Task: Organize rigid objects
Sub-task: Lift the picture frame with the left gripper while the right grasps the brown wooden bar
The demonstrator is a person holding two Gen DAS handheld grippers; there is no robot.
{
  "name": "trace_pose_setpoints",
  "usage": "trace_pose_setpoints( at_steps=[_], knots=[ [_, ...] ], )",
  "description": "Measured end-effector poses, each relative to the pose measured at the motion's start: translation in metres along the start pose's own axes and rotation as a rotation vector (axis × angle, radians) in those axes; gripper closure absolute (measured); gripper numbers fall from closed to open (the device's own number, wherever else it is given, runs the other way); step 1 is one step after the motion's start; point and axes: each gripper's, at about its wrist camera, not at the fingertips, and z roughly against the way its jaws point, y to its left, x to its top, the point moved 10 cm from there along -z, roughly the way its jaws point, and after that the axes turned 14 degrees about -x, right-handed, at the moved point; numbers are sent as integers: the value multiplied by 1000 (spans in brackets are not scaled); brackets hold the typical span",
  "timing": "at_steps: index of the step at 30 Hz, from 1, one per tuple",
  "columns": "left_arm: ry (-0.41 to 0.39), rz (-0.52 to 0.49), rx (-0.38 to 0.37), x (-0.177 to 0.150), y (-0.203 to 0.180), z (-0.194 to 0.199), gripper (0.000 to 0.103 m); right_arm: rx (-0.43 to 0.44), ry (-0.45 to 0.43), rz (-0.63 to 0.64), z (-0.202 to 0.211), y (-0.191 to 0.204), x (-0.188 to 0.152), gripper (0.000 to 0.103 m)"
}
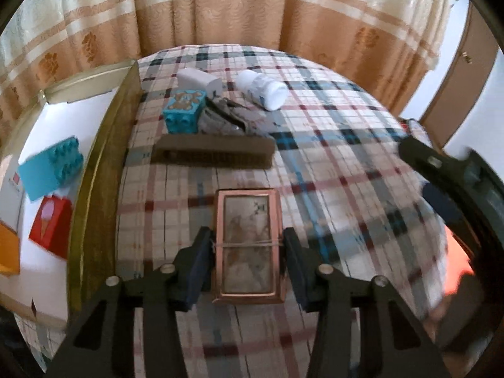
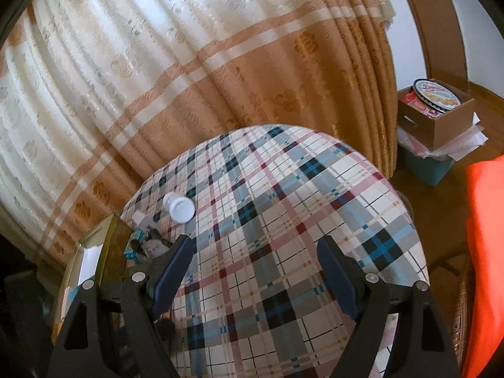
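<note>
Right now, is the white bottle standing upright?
No, the white bottle lies on its side on the plaid cloth, cap end toward the camera.

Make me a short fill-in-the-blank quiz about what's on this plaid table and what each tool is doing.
1. The left tool is closed on a small ____-rimmed frame.
2. The white bottle lies on its ____.
3. Between the right tool's open jaws there is only the ____ tablecloth.
4. The red block lies inside the ____.

Missing words: copper; side; plaid; box

Bottle (image 1: pixel 263 89) behind comb (image 1: pixel 214 154)
</note>
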Motion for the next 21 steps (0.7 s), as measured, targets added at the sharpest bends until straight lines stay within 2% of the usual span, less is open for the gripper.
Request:
trace_pose_setpoints(
  at_steps=[6,10,13,15,21],
  knots=[
    [-111,-94,-16,-3,3,48,57,86,61,140,-3,33,-3,20],
    [-167,-65,-38,5,13,75,57,156,117,278,-10,72,-17,20],
    [-208,-55,-26,15,19,91,57,193,165,360,-23,103,-30,20],
    [-226,-48,-25,19,22,99,57,194,203,401,-36,120,-40,20],
    [-234,-13,-3,18,41,108,57,224,251,439,-52,147,-56,20]
  ],
)
